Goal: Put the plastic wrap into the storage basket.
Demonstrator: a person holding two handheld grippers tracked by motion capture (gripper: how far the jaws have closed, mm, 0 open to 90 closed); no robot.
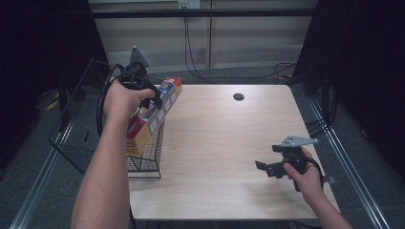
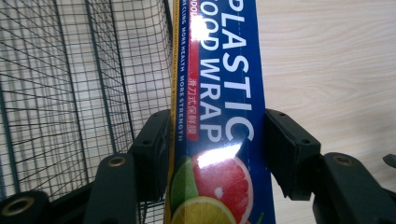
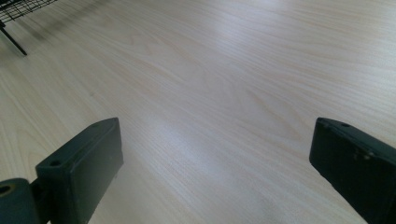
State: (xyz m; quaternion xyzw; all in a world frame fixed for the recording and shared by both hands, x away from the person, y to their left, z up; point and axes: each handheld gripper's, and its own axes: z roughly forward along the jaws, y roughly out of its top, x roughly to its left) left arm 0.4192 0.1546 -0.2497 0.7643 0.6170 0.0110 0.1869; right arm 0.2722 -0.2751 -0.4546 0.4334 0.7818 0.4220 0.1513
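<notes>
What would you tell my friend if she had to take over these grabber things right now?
Left gripper: shut on the plastic wrap box, held tilted over the near right corner of the wire basket at the table's left edge.
Right gripper: open, nothing between its jaws, low over the bare table near the right front.
Done: the box is gripped and off the table.
Unclear: whether its lower end rests inside the basket or on the rim.
Left, probably: guide the box to where it should go, open the left jaws, and keep the right gripper clear.
</notes>
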